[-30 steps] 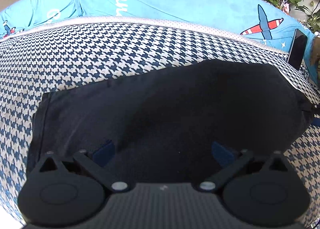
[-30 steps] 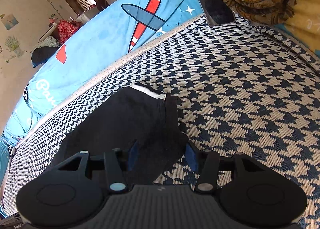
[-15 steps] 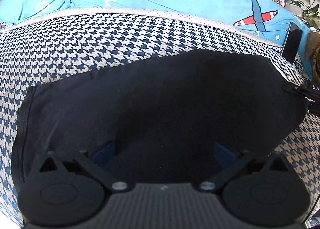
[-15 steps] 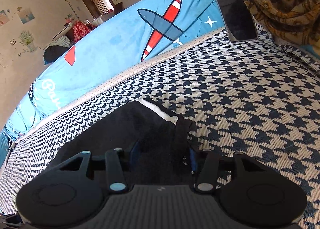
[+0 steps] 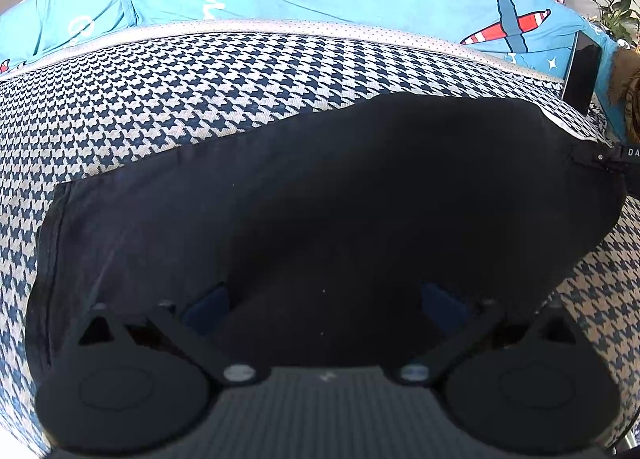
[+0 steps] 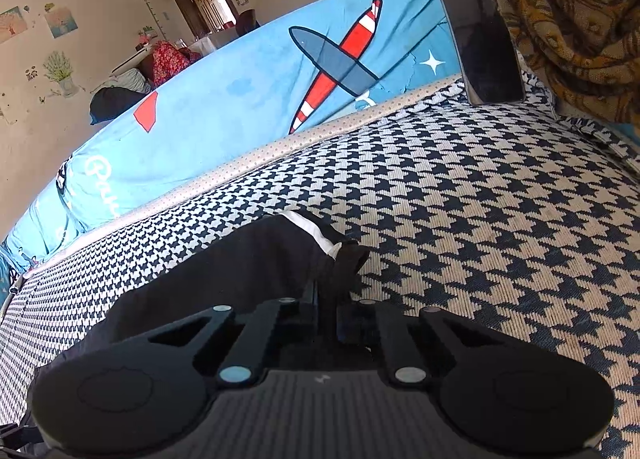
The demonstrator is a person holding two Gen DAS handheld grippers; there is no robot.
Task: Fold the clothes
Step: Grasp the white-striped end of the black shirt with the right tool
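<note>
Fingers on our right gripper (image 6: 326,323) have just been closing and now pinch the corner of the black garment (image 5: 320,199) by its white-trimmed edge, while our left gripper (image 5: 324,303) hovers with fingers wide apart over the near hem, gripping nothing. Spread flat on the houndstooth cover (image 5: 180,99), the garment could slip free if only a thin fold is caught, or one-sided lifting could bunch it. A phone (image 6: 484,43) leans well apart behind. Both grippers tilt downward, the left more steeply
</note>
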